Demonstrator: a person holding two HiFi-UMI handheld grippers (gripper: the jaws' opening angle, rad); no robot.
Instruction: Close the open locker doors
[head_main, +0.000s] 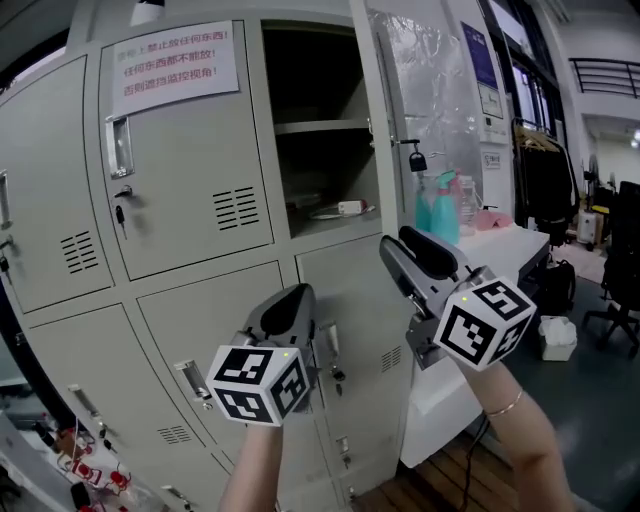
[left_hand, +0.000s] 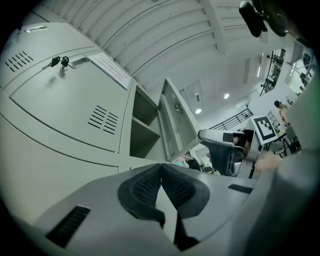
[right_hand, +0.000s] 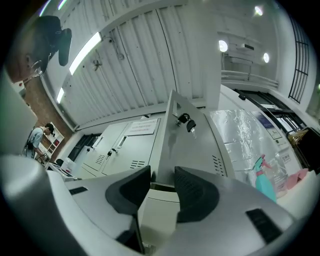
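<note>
Left gripper (head_main: 297, 300), jaws pressed together and empty, hangs before the lower front of the locker (head_main: 190, 190); right gripper (head_main: 405, 250), jaws apart on nothing, sits just under the locker's open top-right compartment (head_main: 320, 90), whose door (right_hand: 192, 150) stands swung out rightward

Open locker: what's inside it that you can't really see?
Head view: the top of the open locker is too dark.
Head view: the small white thing on its lower shelf is too small to name.
Left gripper view: from below, the shelves hide whatever lies on them.
</note>
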